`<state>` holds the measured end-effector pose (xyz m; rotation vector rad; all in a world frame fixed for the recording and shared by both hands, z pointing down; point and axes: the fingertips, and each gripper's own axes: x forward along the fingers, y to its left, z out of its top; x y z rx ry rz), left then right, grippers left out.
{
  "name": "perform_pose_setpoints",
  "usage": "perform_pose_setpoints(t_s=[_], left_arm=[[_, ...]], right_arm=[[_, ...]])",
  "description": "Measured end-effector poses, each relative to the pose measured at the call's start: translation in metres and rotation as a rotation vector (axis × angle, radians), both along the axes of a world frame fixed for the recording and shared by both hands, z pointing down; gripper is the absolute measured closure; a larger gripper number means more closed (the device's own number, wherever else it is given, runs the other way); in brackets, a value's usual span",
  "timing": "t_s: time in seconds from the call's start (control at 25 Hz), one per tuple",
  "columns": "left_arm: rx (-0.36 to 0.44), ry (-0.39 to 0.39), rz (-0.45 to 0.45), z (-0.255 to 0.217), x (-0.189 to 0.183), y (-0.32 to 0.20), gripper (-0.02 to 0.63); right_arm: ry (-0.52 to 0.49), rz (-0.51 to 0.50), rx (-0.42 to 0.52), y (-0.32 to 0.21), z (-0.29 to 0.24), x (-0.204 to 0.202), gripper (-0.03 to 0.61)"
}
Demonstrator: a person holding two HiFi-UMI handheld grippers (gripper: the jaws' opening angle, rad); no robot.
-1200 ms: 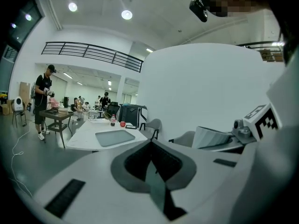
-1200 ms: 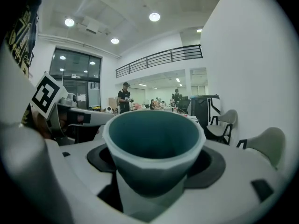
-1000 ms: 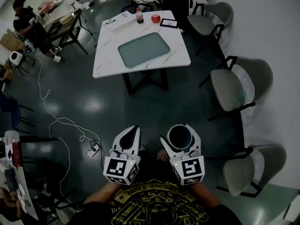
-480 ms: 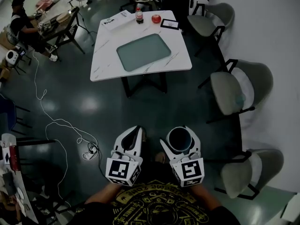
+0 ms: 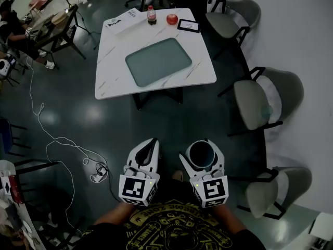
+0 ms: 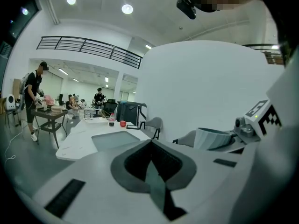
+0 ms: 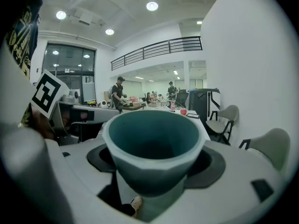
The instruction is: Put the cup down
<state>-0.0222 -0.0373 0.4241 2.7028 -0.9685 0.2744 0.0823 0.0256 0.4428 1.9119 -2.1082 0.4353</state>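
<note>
A teal cup (image 5: 200,154) with a pale outside stands upright between the jaws of my right gripper (image 5: 200,148), which is shut on it. From the right gripper view the cup (image 7: 153,143) fills the middle, and nothing shows inside it. My left gripper (image 5: 151,144) hangs beside it at the same height, shut with nothing held; its jaws meet in a line (image 6: 150,143). Both are held in front of the person's body, above the dark floor. A white table (image 5: 205,66) with a grey-green tray (image 5: 157,61) on it stands ahead, some way off.
On the table's far edge are a bottle (image 5: 151,15), a red apple (image 5: 171,19), a black-framed tablet (image 5: 188,25) and papers (image 5: 124,21). Grey chairs (image 5: 260,99) line the right wall. A white cable (image 5: 62,139) lies on the floor at left. People work at desks far left.
The table has drawn nearer and lower in the head view as both grippers moved toward it. The cup stays held in the right gripper; the left stays shut.
</note>
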Motion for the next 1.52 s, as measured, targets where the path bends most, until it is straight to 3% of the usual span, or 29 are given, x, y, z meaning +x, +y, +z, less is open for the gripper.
perform_pose_setpoints(t_s=[0.44, 0.92, 1.52], left_arm=[[-0.009, 0.042, 0.035, -0.003, -0.002, -0.087, 0.603], [0.03, 0.062, 0.065, -0.021, -0.018, -0.161, 0.603], [0.056, 0.071, -0.028, -0.031, -0.032, -0.211, 0.603]], right_arm=[[0.028, 0.044, -0.03, -0.08, -0.006, -0.003, 0.206], [0.074, 0.061, 0.017, -0.148, -0.027, -0.019, 0.206], [0.081, -0.008, 0.081, -0.21, -0.043, -0.025, 0.206]])
